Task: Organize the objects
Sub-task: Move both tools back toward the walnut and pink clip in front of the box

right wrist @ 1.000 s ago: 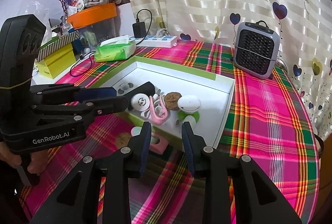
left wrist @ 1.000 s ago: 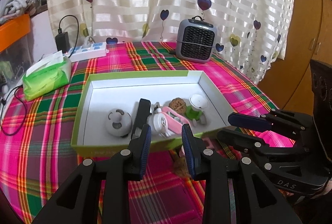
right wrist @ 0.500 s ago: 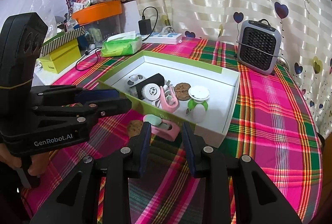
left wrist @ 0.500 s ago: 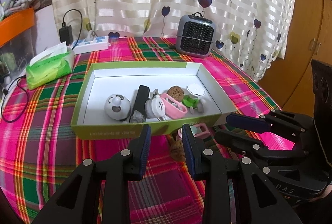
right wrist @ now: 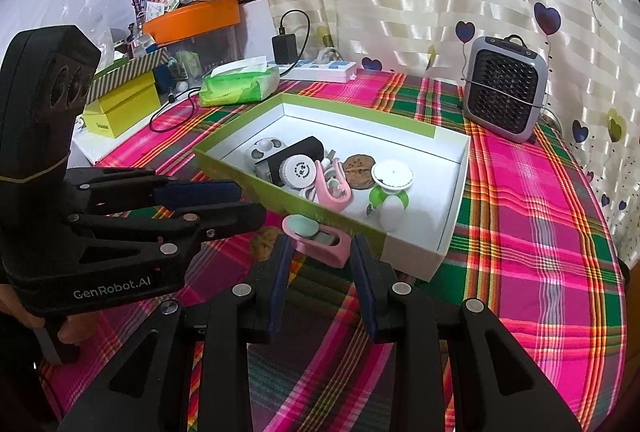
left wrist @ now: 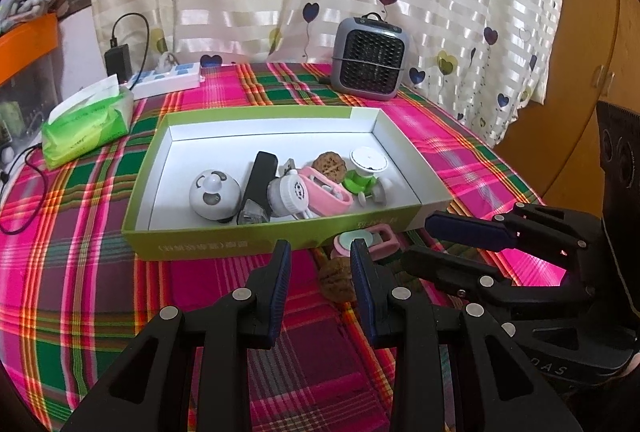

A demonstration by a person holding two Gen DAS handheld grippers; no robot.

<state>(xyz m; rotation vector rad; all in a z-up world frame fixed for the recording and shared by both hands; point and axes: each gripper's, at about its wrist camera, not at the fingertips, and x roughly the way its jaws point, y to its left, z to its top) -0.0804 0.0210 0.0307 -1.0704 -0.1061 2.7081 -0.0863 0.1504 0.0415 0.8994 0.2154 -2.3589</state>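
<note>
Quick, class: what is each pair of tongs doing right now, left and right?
Left tongs: open, holding nothing.
Right tongs: open, holding nothing.

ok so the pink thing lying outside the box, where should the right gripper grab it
Probably across the pink item's two long sides, at the looped end nearer the right gripper. It lies flat on the cloth, right against the green box's front wall, so come from above and the near side; the far side is blocked. Keep clear of the walnut beside it.
</note>
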